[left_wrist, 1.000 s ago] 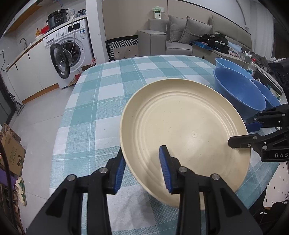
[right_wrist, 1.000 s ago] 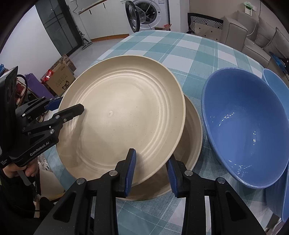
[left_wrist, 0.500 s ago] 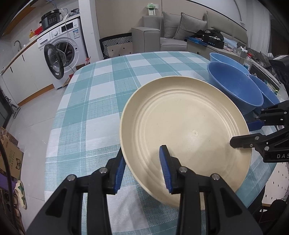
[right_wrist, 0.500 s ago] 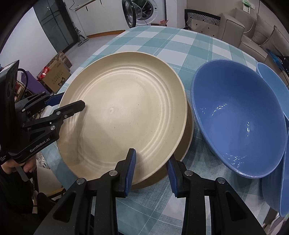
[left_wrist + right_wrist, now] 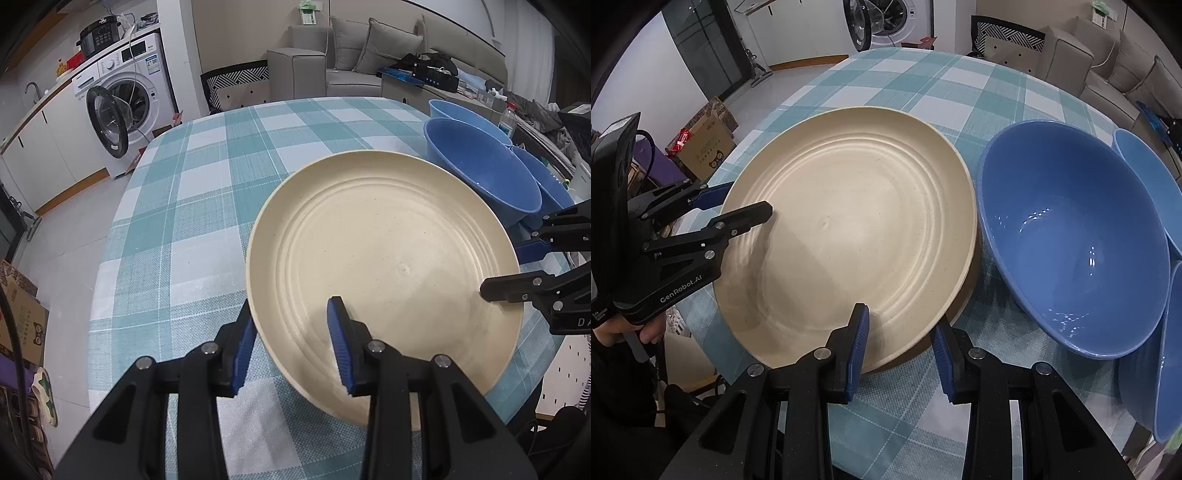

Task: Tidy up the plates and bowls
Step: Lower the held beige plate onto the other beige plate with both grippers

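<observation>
A cream plate [image 5: 384, 266] lies on a second cream plate, whose rim [image 5: 960, 306] shows just under it in the right wrist view. My left gripper [image 5: 291, 343] straddles the top plate's near rim, jaws apart, one finger over the plate and one outside. My right gripper [image 5: 899, 343] straddles the opposite rim [image 5: 905, 325] the same way, jaws apart. Each gripper shows in the other's view: the right gripper [image 5: 517, 266] and the left gripper [image 5: 738, 205]. A blue bowl [image 5: 1075, 236] sits right of the plates.
Two more blue bowls [image 5: 1141, 162] [image 5: 1167, 354] overlap behind and beside the first; they also show in the left wrist view [image 5: 480, 173]. The round table has a teal checked cloth [image 5: 207, 206]. A washing machine [image 5: 122, 107] and a sofa [image 5: 354, 55] stand beyond.
The top plate has come down and shifted to sit more squarely over the lower plate, which now barely shows. Both grippers have stayed on its rims with jaws equally apart.
</observation>
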### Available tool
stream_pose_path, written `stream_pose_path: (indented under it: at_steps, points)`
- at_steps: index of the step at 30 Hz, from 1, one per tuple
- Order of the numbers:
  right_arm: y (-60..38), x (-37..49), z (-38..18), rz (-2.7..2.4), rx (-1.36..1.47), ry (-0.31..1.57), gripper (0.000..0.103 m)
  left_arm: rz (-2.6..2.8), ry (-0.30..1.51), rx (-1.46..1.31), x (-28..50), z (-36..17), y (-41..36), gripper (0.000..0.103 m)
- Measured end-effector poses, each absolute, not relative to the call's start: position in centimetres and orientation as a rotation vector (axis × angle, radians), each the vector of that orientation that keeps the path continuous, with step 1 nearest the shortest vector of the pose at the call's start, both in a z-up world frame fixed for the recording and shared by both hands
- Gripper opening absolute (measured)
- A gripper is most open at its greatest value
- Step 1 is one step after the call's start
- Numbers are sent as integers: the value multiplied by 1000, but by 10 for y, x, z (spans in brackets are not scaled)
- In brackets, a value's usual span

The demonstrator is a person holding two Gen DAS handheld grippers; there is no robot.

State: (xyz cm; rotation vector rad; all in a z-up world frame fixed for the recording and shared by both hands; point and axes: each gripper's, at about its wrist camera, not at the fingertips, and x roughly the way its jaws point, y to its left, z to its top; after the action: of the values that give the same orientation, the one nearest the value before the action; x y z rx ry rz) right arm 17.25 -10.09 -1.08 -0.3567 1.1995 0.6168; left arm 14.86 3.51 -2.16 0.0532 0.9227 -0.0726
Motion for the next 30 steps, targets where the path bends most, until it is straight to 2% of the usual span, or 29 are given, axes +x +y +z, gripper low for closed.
stream_pose_path:
  at_steps: [17, 30]
  points:
    - [-103, 178, -15, 575, -450, 1244, 37, -94, 952, 99, 155, -29, 22, 37]
    - [-98, 185, -24, 563, -464, 1247, 45, -91, 957, 102, 156, -32, 24, 37]
